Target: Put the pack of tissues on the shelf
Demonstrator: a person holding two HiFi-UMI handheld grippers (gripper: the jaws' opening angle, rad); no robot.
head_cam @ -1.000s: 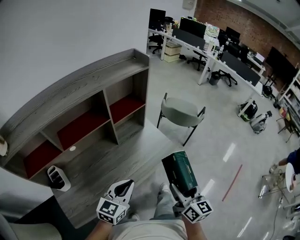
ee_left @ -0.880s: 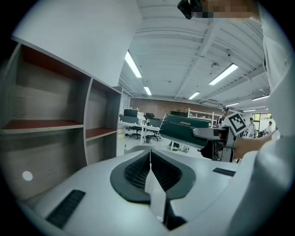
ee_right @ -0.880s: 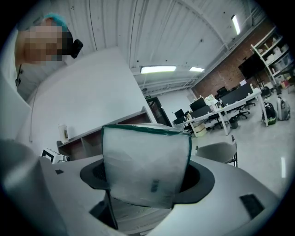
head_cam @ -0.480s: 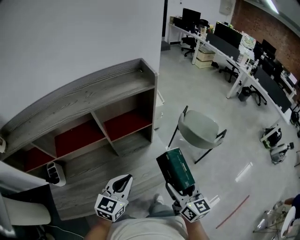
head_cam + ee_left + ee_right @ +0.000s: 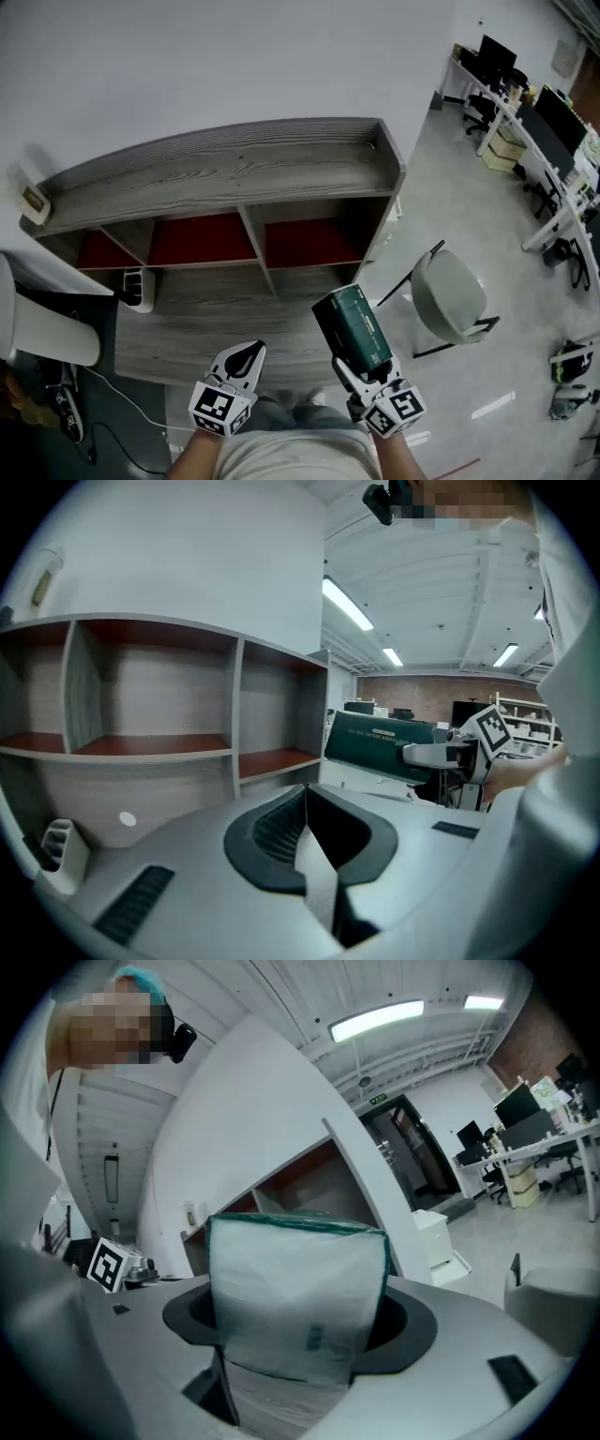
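The pack of tissues (image 5: 352, 330), dark green with a clear end, sticks forward out of my right gripper (image 5: 362, 367), which is shut on its near end. In the right gripper view the pack (image 5: 295, 1297) fills the space between the jaws. My left gripper (image 5: 246, 354) is held beside it, shut and empty; its fingertips (image 5: 314, 850) meet in the left gripper view, where the pack (image 5: 380, 747) shows to the right. The grey wooden shelf (image 5: 234, 169), with red-floored compartments, stands against the white wall ahead of both grippers.
A grey wooden desk surface (image 5: 216, 319) lies below the shelf, with a white holder (image 5: 139, 289) at its left end. A grey chair (image 5: 450, 300) stands to the right. Office desks with monitors (image 5: 525, 94) are at the far right.
The view has swung left, so the shelf now sits square ahead and nearer. Both grippers keep their places in the picture, and the pack stays in the right one.
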